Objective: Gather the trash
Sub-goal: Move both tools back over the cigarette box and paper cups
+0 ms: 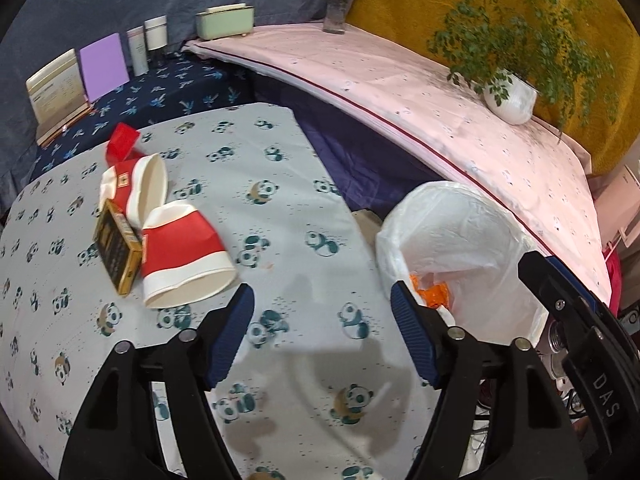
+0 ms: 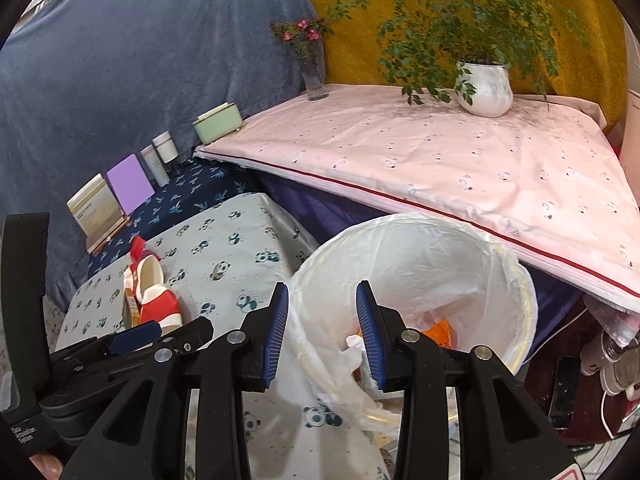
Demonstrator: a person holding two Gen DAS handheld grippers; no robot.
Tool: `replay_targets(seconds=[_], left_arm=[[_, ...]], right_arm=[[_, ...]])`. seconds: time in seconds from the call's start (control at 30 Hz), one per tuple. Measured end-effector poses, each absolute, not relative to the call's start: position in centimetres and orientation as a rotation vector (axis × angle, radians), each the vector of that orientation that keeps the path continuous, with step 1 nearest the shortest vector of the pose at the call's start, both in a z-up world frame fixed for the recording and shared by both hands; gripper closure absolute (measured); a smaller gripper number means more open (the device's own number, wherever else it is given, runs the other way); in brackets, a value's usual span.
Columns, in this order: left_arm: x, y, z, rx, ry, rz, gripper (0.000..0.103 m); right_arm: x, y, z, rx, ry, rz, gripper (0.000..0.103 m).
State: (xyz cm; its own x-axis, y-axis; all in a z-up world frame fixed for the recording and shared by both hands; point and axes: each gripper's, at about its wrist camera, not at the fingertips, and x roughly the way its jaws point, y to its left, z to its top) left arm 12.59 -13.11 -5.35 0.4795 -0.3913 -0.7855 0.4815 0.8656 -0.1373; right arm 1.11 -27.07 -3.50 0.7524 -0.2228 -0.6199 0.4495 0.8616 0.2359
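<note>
**Cups on the table, bin beside it**

Two red-and-white paper cups point(image 1: 176, 248) lie on the panda-print tablecloth point(image 1: 280, 184), touching a small dark box point(image 1: 116, 248). The left gripper point(image 1: 322, 336) hangs empty, jaws apart. The right gripper point(image 2: 322, 336), parted and empty, hovers over the lined bin point(image 2: 420, 264).

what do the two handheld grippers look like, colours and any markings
Both the left gripper and right gripper have black plastic frames with silver round bolts and ribbed dark blue pads. The side of one carries white lettering reading DAS.
</note>
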Motion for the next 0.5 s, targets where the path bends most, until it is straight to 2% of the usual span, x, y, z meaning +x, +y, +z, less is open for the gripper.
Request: replay_targets(seconds=[0.07,0.5], left_arm=[[12.9,-12.2,-5.4,0.095,0.929,-0.518,0.033],[15.1,-5.9,-6.0,0.006,0.944,-0.396,0.027]], right_arm=[[1.5,-26.3,-3.5,0.377,0.621,-0.366,0.064],[4.5,-21.2,-3.6,0.316,0.658,-0.275,0.061]])
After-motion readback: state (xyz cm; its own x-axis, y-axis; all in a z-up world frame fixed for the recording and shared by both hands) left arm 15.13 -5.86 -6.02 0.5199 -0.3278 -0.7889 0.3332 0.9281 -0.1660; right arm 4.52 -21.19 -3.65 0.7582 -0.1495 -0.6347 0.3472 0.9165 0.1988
